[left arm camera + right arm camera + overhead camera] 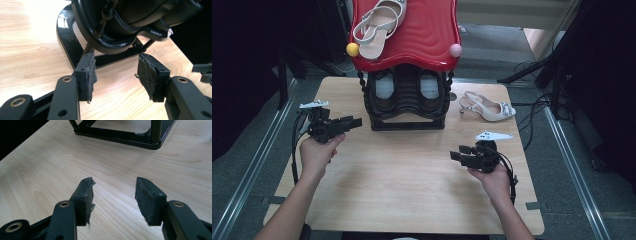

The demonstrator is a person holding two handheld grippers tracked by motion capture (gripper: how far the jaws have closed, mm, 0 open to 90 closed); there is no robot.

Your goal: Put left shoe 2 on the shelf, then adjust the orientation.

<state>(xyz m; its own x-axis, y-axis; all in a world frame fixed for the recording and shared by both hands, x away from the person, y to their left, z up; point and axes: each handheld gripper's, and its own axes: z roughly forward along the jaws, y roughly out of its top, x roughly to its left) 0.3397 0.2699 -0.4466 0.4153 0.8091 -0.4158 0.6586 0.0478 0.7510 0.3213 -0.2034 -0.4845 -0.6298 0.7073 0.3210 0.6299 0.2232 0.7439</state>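
Sandal (488, 107) number two, a pale slingback with a thin heel, lies on the table (412, 175) just right of the black shoe rack (408, 100), well apart from both grippers. Its long axis runs across the table, slightly slanted: toe toward the right edge, heel toward the rack. Its mate (377, 25) rests on the rack's red top shelf (427, 30), long axis slanting, the open heel strap nearer the person beside a yellow knob (353, 49). Left gripper (354, 121) hovers beside the rack's left foot, jaws spread and empty; in the left gripper view (116, 75) they frame the rack's base (67, 42). Right gripper (455, 152) hangs over bare wood, jaws likewise spread with nothing between (113, 195).
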